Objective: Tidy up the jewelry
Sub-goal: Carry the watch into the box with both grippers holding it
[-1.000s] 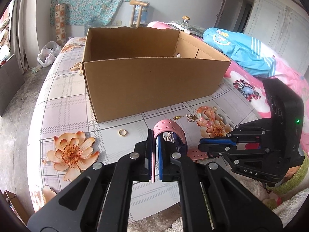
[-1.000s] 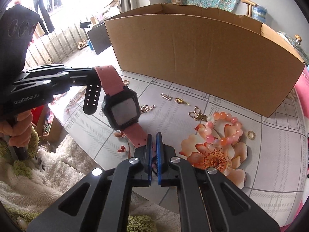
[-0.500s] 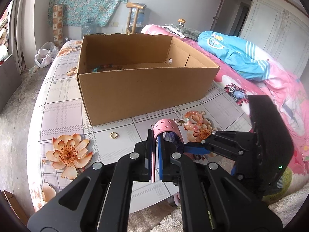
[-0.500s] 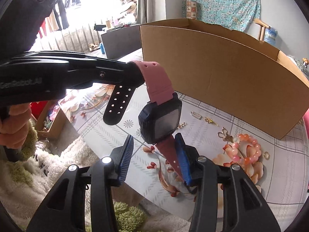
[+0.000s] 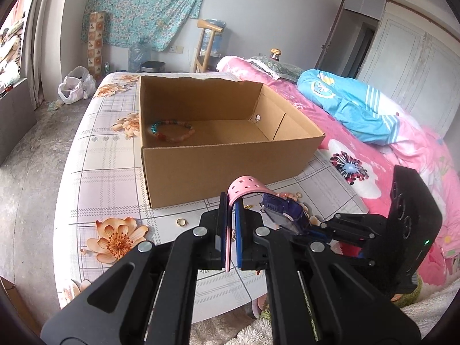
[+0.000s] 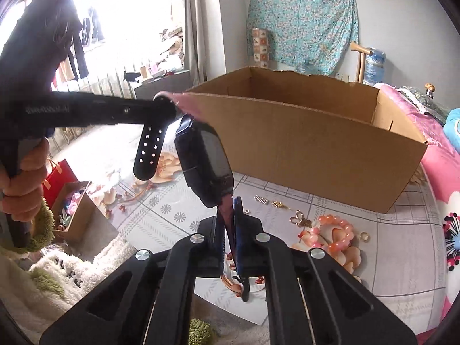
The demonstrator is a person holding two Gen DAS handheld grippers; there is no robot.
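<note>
Left wrist view: left gripper [image 5: 231, 231] clamped on the perforated pink strap of the watch [image 5: 283, 211], held above the floral tablecloth [image 5: 97, 172] just in front of the cardboard box [image 5: 218, 166]. Strap arching up and over to the right, dark case tilted, long axis running across toward the right gripper [image 5: 322, 228]. No readable writing. Beaded bracelet [image 5: 172, 130] lying inside the box, gold ring [image 5: 181, 222] on the cloth.

Right wrist view: right gripper [image 6: 230, 230] just closed onto the lower strap, pinching it. Watch [image 6: 205, 164] stretched between both tools, long axis slanting from upper left to lower centre, face turned right. Lettering on the left gripper [image 6: 165, 106] too blurred to read. Pink bead bracelet [image 6: 336, 231] and small gold pieces [image 6: 280, 204] loose on the cloth.
</note>
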